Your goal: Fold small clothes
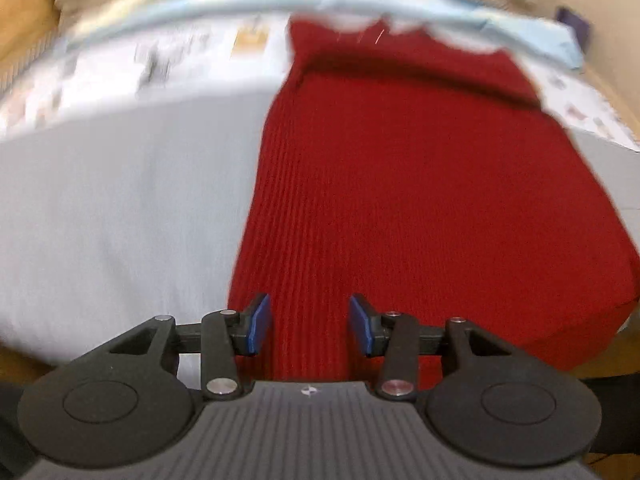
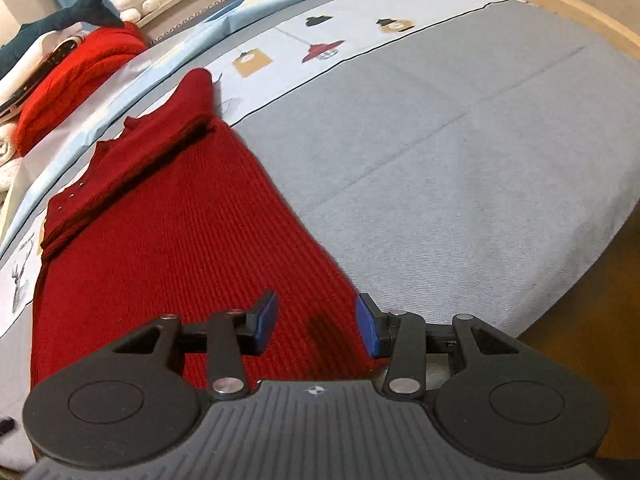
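Home bedroom: bed with printed sheet (image 2: 440,152), plush shark (image 2: 60,20), stacked clothes (image 2: 76,76).

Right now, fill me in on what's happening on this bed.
A person is folding a dark red knit sweater laid flat on the grey bedsheet, with a tool in each hand. Its sleeves are already folded across the chest. The left tool and the right tool are both open above the hem end, holding nothing. Another red garment sits by the pillows.
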A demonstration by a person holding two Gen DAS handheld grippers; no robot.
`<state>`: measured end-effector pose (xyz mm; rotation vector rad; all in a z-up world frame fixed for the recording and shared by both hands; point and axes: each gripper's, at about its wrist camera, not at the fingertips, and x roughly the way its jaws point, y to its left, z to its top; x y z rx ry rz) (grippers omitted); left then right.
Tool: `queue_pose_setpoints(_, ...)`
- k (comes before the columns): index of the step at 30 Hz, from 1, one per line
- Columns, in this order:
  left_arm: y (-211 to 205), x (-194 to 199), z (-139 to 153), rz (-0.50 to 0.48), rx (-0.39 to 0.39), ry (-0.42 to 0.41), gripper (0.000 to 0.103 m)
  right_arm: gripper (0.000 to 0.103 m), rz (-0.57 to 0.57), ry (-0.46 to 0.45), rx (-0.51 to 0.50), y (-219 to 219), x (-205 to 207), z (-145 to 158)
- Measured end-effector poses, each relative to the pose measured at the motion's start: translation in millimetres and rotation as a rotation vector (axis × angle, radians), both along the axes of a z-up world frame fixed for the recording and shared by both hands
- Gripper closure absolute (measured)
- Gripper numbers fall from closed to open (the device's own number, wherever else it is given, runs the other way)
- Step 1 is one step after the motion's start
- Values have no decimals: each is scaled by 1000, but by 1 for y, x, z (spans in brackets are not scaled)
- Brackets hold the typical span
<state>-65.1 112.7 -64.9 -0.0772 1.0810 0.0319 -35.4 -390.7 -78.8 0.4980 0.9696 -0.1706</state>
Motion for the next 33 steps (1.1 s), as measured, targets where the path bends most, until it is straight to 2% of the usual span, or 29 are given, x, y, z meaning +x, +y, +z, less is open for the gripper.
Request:
queue_pose_setpoints(2,13,3,-2,62,-125,12,57,57,23,14,-12,3,2,-1)
queue_pose_setpoints(5,25,5,0,79,-159,-26,57,56,39,53,-13,4,5,-6)
queue_pose_setpoints(7,37,4,-5,116,-185,-1,57,56,45,75,-17,4,7,-9)
queue_pose_setpoints(11,68,3,-18,260,-330,62,57,56,53,84,-31,6,8,-11)
queue_pose_setpoints(13,81,5,-16,299,-363,64,57,56,35,93,-56,3,10,-12)
queue_pose_setpoints(18,92,3,-11,344,-335,65,57,56,14,156,-69,-2,12,-23)
queue_pose_setpoints(21,97,-1,-14,365,-320,82,57,56,25,161,-86,-1,12,-24)
queue_pose_setpoints(27,84,11,-24,295,-252,99,57,56,7,162,-96,0,14,-23)
queue_pose_setpoints(33,72,16,-29,246,-197,91,57,55,52,172,-149,8,18,-26)
